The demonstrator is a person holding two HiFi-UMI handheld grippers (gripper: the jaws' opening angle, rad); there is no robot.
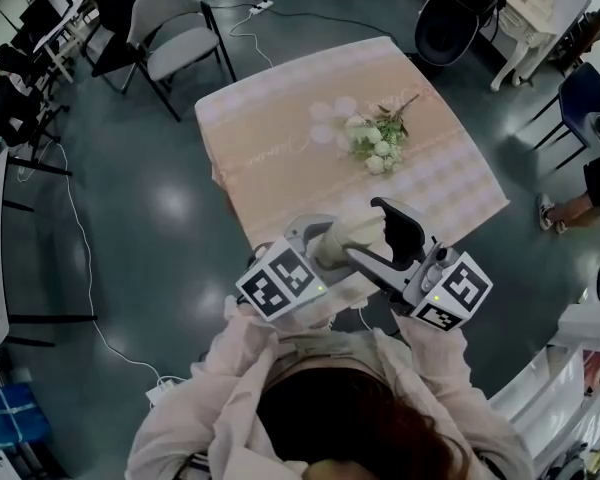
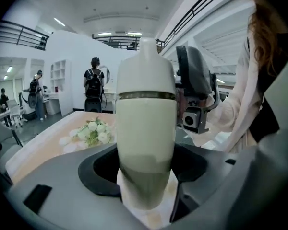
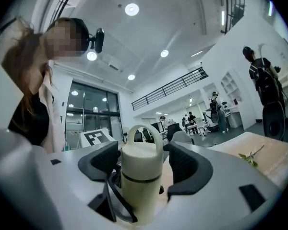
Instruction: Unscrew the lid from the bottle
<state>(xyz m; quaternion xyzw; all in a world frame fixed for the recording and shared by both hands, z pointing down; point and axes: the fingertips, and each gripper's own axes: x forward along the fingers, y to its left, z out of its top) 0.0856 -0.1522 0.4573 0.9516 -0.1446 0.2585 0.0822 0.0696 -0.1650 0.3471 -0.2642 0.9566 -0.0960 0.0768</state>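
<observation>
Holding entry, one moment, lid not yet off.

**Bottle** [image 1: 342, 242]: cream, carried in the air between both grippers, close in front of the person and over the near edge of the table [image 1: 280, 128]. It touches nothing but the jaws.

**Lid** [image 3: 141, 155]: white with a carry loop [image 3: 144, 130] on top, seated on the neck. The dark band below it looks closed all round.

**Left gripper** [image 2: 146, 171]: clenched on the bottle's lower body, a pad pressed against each side.

**Right gripper** [image 3: 144, 164]: released. The lid stands between its jaws, with a sliver of gap at each pad.

**Flowers** [image 1: 378, 138]: lying mid-table, well apart, no part in this.

**Step judged in hand:** taking a fresh bite on the lid for a turn.

**Handling notes:**
- Seat both right pads on the lid wall above the band, never on the band or the body, or the whole bottle turns.
- Keep the loop clear of the pads.
- Line the right gripper up with the bottle's axis, so that the twist is a pure roll.
- Keep the left clamp firm, since smooth walls probably slip.
- Stay above the table in case the lid drops.
</observation>
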